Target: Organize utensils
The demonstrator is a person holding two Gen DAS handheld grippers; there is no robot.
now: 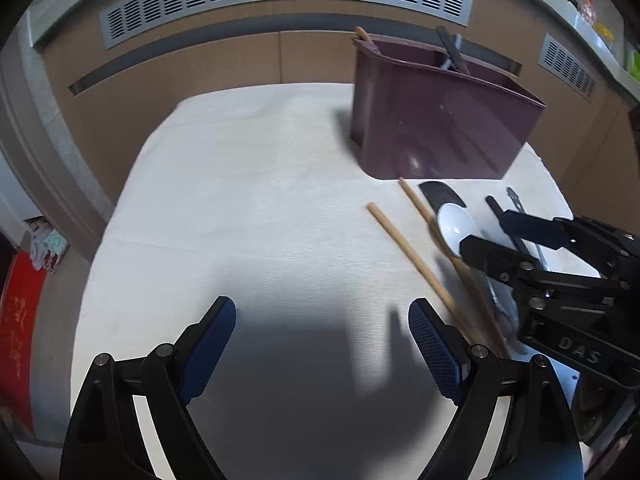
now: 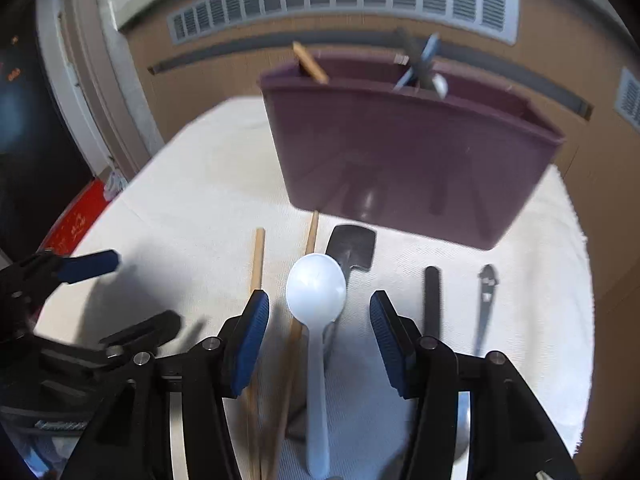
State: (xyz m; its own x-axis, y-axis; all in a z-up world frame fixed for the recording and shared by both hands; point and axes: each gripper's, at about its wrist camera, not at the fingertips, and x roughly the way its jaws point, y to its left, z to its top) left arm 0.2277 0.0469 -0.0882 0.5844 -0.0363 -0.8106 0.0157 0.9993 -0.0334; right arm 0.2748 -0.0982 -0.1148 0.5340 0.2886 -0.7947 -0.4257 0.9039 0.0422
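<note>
The maroon utensil holder (image 2: 412, 148) stands at the back of the cloth-covered worktop (image 1: 240, 200), a chopstick and dark handles sticking out of it. In front of it, left to right: the left tool (image 1: 322, 340), jaws wide apart over bare cloth; two wooden chopsticks (image 2: 258, 264); the white spoon (image 2: 316, 284) lying between the right tool's (image 2: 319, 320) parted, untouching fingers; a black spatula (image 2: 352, 246); a black handle (image 2: 432, 300); a metal utensil (image 2: 486, 296).

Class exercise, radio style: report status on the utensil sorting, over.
Left hand-held gripper open, empty. Right hand-held gripper open, straddling white spoon, not gripping. Chopsticks alongside; maroon caddy beyond, path unobstructed.
</note>
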